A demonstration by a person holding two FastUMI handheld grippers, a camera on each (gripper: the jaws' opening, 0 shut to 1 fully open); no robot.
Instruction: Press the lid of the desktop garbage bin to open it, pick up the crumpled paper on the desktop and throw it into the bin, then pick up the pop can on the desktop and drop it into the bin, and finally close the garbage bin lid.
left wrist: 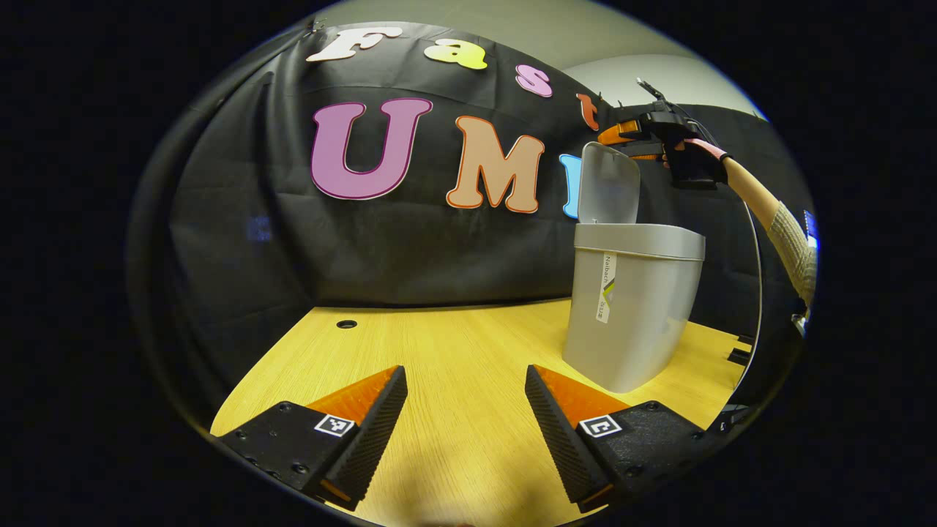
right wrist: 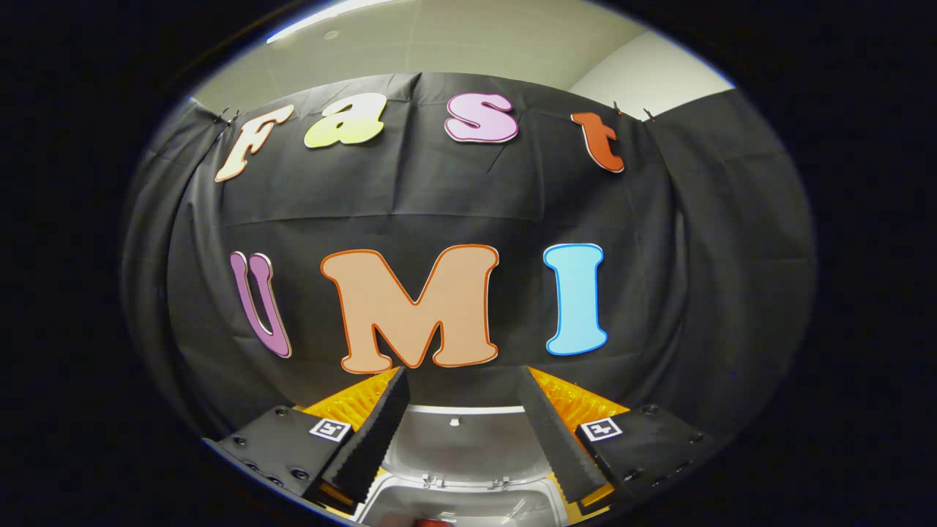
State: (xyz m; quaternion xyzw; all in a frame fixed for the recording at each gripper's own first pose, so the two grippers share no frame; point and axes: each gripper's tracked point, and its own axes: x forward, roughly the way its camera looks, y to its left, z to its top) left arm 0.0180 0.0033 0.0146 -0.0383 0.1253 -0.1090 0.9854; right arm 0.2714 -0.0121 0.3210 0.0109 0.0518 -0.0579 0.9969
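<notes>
The grey desktop bin (left wrist: 633, 307) stands on the right of the wooden table (left wrist: 439, 351), its lid (left wrist: 607, 183) flipped up. My left gripper (left wrist: 465, 410) hovers low over the table, left of the bin, open and holding nothing. My right gripper (left wrist: 618, 143) is high above the bin's mouth, held by a gloved hand (left wrist: 692, 165). In the right gripper view, my right gripper (right wrist: 461, 432) is open, looking down past the raised lid (right wrist: 454, 439) into the bin's mouth (right wrist: 454, 505). A sliver of something red (right wrist: 430, 521) shows at the bottom edge; I cannot tell what it is.
A small round cable hole (left wrist: 346, 323) sits in the table near the back edge. The black cloth wall stands close behind the table and the bin. A knitted sleeve (left wrist: 794, 249) reaches in from the right.
</notes>
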